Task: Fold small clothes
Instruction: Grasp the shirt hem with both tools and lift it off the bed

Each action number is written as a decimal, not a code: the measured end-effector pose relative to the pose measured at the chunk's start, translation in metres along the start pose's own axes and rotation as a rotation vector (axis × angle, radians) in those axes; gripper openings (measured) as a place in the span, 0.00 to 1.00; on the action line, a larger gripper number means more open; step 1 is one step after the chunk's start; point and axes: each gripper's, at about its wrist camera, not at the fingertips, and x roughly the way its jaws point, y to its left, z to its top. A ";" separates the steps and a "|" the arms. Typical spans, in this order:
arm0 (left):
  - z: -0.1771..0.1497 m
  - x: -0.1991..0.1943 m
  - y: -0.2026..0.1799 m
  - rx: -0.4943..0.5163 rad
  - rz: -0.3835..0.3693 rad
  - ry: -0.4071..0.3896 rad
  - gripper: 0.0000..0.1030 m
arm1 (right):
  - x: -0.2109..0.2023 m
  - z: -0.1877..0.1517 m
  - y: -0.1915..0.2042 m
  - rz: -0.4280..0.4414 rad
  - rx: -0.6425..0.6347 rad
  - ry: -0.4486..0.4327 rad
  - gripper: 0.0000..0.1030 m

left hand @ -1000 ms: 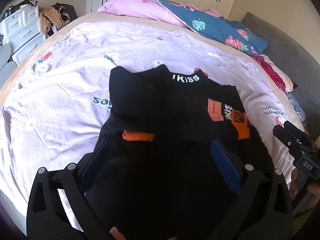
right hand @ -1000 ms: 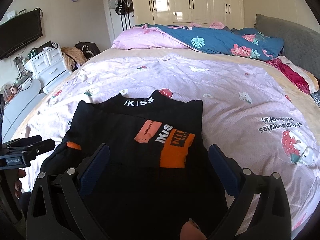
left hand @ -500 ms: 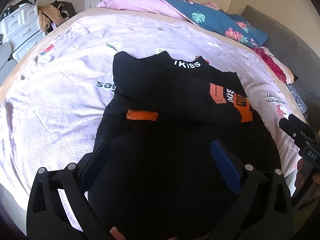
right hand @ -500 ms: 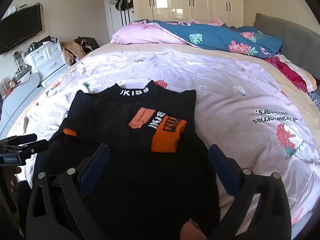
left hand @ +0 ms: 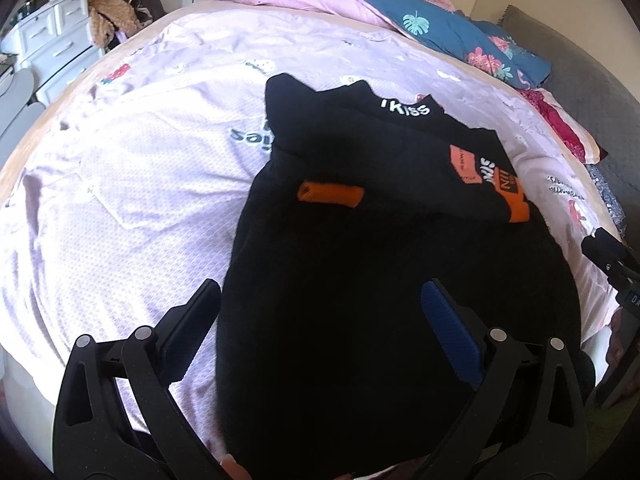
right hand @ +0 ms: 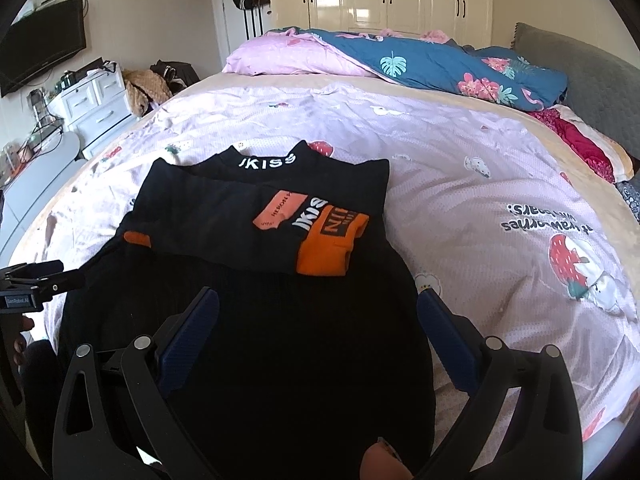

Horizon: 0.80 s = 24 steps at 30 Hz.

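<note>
— Both cameras have drawn back and risen over the last second, so more of the black top [left hand: 384, 264] shows; the garment itself lies as it did.

— Where does it sit now?

— Flat on the pink bedsheet [left hand: 120, 208], on the near part of the bed. Its body runs back between the left gripper's [left hand: 320, 320] fingers and out ahead of them; the white-lettered collar [left hand: 404, 108] is at the far end.

— And the sleeves?

— Folded in across the chest. One orange cuff [left hand: 330, 194] lies ahead of the left fingers, near the middle. The other orange cuff [right hand: 326, 254], with printed lettering, lies ahead of the right gripper [right hand: 318, 332], between its fingers and the collar.

— Are the fingers pinching anything?

— No. On both grippers the fingers stand spread wide, with the dark cloth under the gap and nothing pinched. The left one's outer finger [left hand: 192, 332] is over bare sheet, just beside the top's edge.

— Can the grippers see each other?

— Yes. The right one shows at the right rim of the left view, the left one at the left rim of the right view, both beside the garment's lower corners.

— Beyond the fingers?

— A blue floral quilt [right hand: 452, 64] and pink pillow [right hand: 288, 56] at the far end of the bed.
</note>
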 end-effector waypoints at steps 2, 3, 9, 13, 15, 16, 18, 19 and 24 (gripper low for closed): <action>-0.003 0.001 0.004 -0.003 0.006 0.008 0.91 | 0.000 -0.003 0.000 0.000 -0.003 0.007 0.96; -0.005 0.001 0.007 -0.007 0.009 0.013 0.91 | 0.000 -0.004 -0.001 -0.001 -0.005 0.009 0.96; -0.018 0.004 0.025 -0.032 0.023 0.046 0.91 | 0.001 -0.015 -0.004 -0.010 -0.017 0.035 0.96; -0.026 0.004 0.036 -0.049 0.019 0.066 0.91 | 0.002 -0.022 -0.006 -0.018 -0.020 0.050 0.96; -0.029 0.004 0.039 -0.052 0.017 0.076 0.91 | 0.003 -0.024 -0.008 -0.021 -0.019 0.056 0.96; -0.032 0.004 0.041 -0.055 0.014 0.082 0.91 | 0.003 -0.025 -0.009 -0.023 -0.019 0.058 0.96; -0.036 0.003 0.044 -0.057 0.010 0.085 0.91 | 0.003 -0.027 -0.010 -0.026 -0.019 0.061 0.96; -0.038 0.002 0.045 -0.059 0.006 0.088 0.91 | 0.003 -0.029 -0.011 -0.027 -0.019 0.064 0.96; -0.048 -0.002 0.050 -0.049 -0.023 0.089 0.83 | 0.003 -0.032 -0.013 -0.031 -0.018 0.070 0.96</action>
